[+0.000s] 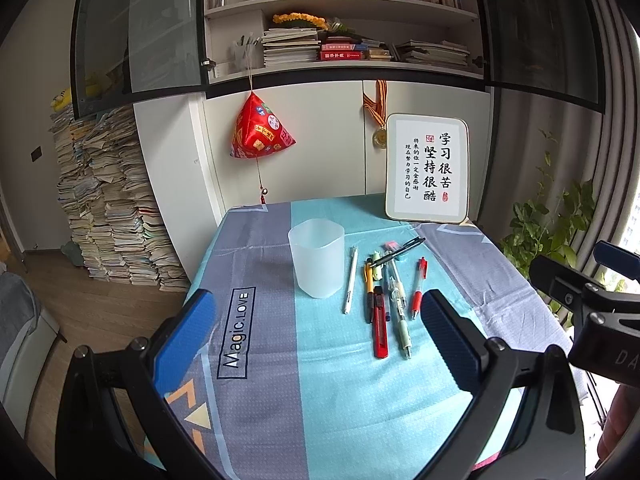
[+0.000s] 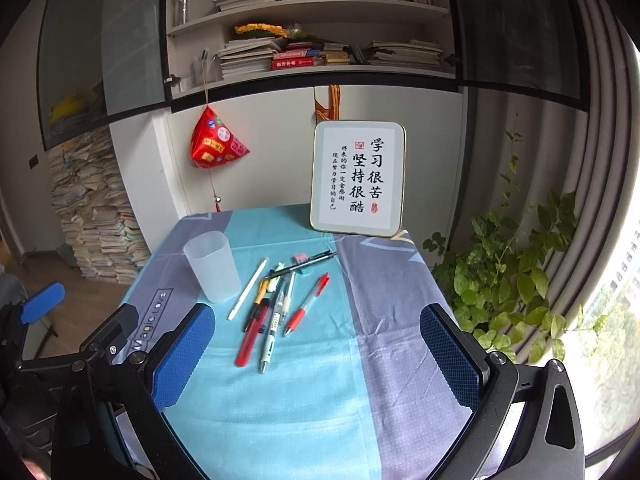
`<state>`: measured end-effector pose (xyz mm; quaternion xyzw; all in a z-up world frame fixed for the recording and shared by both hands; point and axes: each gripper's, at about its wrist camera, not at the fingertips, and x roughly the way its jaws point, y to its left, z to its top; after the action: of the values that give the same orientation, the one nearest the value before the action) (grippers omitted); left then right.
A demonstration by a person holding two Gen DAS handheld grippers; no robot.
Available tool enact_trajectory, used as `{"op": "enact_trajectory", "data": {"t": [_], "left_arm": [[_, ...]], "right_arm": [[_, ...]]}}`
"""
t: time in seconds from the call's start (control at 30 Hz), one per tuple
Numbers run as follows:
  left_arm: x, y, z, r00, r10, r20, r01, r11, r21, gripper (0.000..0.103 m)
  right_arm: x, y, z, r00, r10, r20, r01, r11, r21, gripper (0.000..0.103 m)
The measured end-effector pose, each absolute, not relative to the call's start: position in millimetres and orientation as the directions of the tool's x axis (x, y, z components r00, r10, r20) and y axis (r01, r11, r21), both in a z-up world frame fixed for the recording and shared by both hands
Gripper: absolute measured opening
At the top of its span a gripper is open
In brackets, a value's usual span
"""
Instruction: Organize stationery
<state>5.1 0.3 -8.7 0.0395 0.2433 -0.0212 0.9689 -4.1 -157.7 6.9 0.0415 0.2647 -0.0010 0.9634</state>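
Both grippers, left and right, gape empty above the cloth. Pens lie beside an upright cup.

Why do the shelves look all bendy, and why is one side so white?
Left wrist view: the fisheye lens curves the bookshelf and darkens the corners. Right wrist view: same bending, and daylight from the window washes out the right edge; the pens stay sharp.

You are holding your left gripper with jaws spread wide, gripping nothing, above the tablecloth's near edge. Your right gripper is hovering alongside, equally spread and gripping nothing.
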Motion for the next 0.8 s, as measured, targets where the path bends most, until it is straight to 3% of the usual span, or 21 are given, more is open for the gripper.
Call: {"op": "enact_trajectory", "data": {"t": [0.67, 0.8], "left_arm": [[10.8, -3.5, -11.3, 0.874, -0.019, -0.486, 0.062, 0.995, 0.072, 0.102], [12.9, -3.1, -14.4, 0.87, -0.017, -0.494, 0.059, 0.996, 0.07, 0.101]], "right_arm": [[-1.0, -154.2, 10.8, 0.86, 0.022, -0.509, 0.02, 0.997, 0.077, 0.102], [-0.8, -150.5, 9.9, 0.86, 0.031, -0.509, 0.009, 0.997, 0.075, 0.094]]}}
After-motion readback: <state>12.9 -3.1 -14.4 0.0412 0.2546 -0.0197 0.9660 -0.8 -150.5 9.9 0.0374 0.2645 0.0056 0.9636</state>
